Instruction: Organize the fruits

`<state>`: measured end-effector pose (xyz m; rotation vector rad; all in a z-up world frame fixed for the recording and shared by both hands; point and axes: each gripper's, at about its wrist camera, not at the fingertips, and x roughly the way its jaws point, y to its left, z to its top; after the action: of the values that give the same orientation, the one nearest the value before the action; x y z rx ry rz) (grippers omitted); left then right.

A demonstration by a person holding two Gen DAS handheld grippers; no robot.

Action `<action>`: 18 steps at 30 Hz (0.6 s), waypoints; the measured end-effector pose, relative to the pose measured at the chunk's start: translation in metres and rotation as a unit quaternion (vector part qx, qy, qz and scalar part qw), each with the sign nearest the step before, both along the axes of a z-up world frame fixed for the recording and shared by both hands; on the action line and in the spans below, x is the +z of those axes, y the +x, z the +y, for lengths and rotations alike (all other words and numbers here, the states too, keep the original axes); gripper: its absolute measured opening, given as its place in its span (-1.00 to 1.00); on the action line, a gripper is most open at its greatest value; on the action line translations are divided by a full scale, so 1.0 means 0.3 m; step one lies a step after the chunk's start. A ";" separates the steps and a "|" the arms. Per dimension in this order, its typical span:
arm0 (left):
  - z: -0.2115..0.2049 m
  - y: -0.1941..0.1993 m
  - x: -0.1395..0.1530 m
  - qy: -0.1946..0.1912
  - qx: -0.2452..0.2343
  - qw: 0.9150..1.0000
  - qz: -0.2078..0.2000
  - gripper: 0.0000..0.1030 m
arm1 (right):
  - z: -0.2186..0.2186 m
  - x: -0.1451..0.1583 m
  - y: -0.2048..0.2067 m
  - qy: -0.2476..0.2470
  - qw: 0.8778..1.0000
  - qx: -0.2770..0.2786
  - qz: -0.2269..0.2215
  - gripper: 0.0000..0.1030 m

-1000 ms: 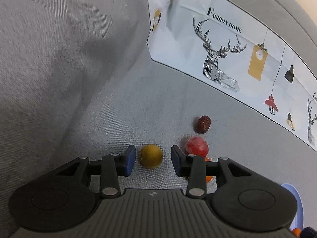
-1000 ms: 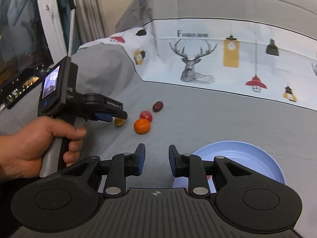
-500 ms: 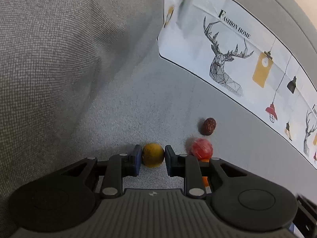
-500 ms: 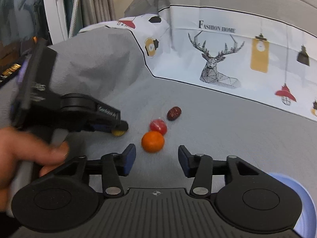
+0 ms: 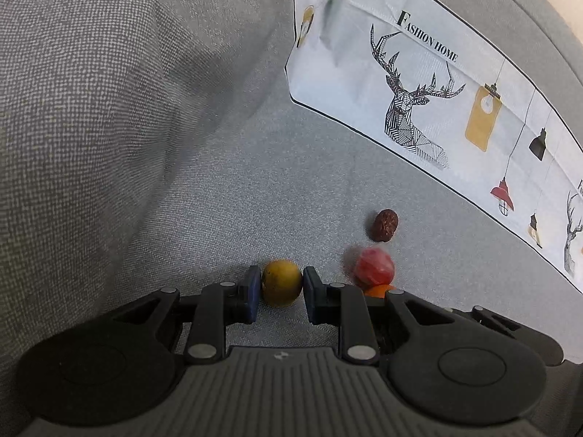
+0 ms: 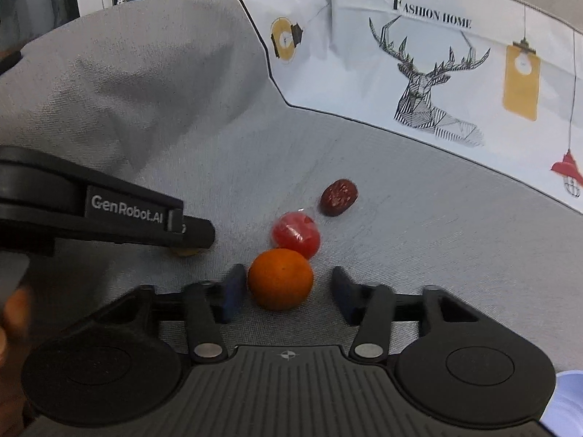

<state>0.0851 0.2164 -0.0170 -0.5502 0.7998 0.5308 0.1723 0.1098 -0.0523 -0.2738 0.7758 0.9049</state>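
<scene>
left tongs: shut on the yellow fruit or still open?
Shut on it: the left tongs have both blue pads against the yellow fruit.

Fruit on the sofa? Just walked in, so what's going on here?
A person is sorting fruit with two hand-held grippers. The left gripper has closed on the yellow fruit. The right gripper, its jaws just closing, straddles the orange without gripping it. The red fruit and date lie untouched.

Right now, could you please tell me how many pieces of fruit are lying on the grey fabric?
4: a yellow fruit between the left hand-held gripper pads, an orange between the right hand-held gripper fingers, a red fruit behind it, and a dark date farthest back. Others may be hidden.
</scene>
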 end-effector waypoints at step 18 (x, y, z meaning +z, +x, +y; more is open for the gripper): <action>-0.228 -0.167 0.214 0.049 -0.102 0.986 -0.119 -0.48 | -0.379 0.365 -0.151 0.040 0.997 -0.022 -0.056 -0.27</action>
<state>0.0351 0.1480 0.0472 -0.4247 0.5913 0.3069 0.1270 -0.0039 0.0571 -0.2338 0.6381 0.8686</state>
